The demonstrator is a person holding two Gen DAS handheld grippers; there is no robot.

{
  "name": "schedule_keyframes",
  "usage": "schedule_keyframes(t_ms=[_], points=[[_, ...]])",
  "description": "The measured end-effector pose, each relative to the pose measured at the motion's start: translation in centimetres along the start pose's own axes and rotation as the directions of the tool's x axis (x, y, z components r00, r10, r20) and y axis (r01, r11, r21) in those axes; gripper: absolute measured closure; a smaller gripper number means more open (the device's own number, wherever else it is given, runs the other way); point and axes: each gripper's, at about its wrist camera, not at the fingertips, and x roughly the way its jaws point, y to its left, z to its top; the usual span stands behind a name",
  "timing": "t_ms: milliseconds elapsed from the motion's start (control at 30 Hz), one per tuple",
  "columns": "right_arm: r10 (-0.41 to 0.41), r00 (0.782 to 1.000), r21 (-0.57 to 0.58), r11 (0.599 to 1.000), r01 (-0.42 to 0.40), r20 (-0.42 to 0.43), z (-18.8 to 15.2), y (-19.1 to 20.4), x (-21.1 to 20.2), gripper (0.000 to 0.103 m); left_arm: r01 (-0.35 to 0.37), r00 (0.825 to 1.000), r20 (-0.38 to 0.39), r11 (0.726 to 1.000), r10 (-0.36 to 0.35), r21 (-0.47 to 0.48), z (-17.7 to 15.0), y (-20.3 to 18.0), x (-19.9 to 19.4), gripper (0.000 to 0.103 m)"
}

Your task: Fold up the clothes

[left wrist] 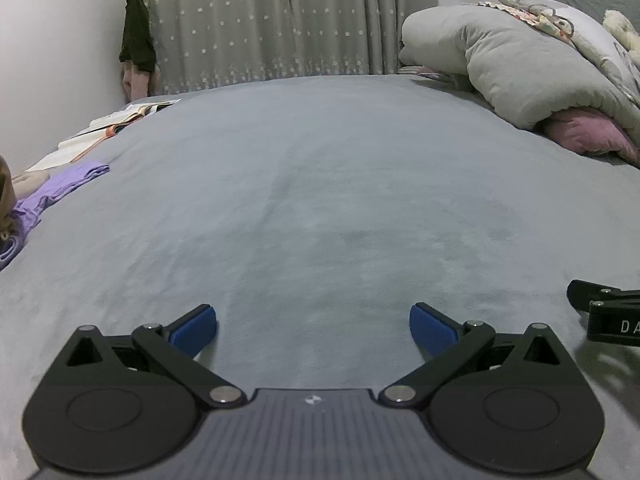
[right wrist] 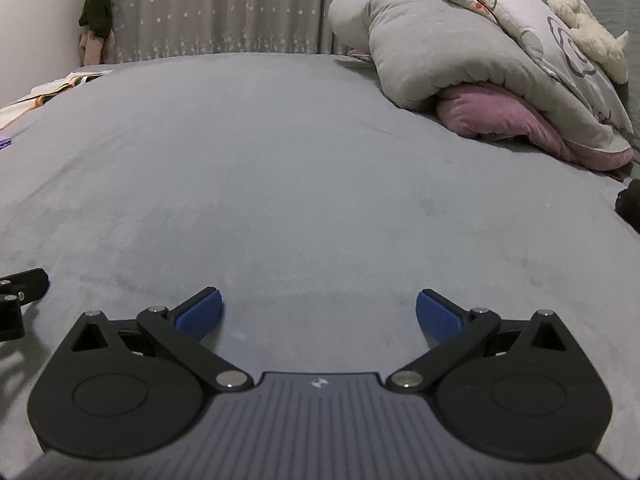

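1. Left gripper (left wrist: pixel 313 326) and right gripper (right wrist: pixel 319 314): fingers spread, nothing between them, low over bare bed (left wrist: pixel 320 200).
2. Purple garment (left wrist: pixel 60 188) lies at far left edge.
3. Best fetch it, spread flat mid-bed before folding.

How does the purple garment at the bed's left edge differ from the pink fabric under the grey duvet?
The purple garment lies stretched out and uncovered at the left edge of the grey bedsheet; the pink fabric is bunched up on the right side, mostly buried under the rolled grey duvet. The purple one looks thin and flat, the pink one plump. Both rest on the bedsheet, untouched by either gripper.
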Motion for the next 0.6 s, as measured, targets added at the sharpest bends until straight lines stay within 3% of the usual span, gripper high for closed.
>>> schedule_keyframes(t_ms=[600], points=[[0.02, 1.0, 0.023, 1.0, -0.02, -0.005, 0.05, -0.53, 0.06, 0.0, 0.017, 1.0, -0.009, 1.0, -0.017, -0.004, 0.03, -0.24, 0.23, 0.0]])
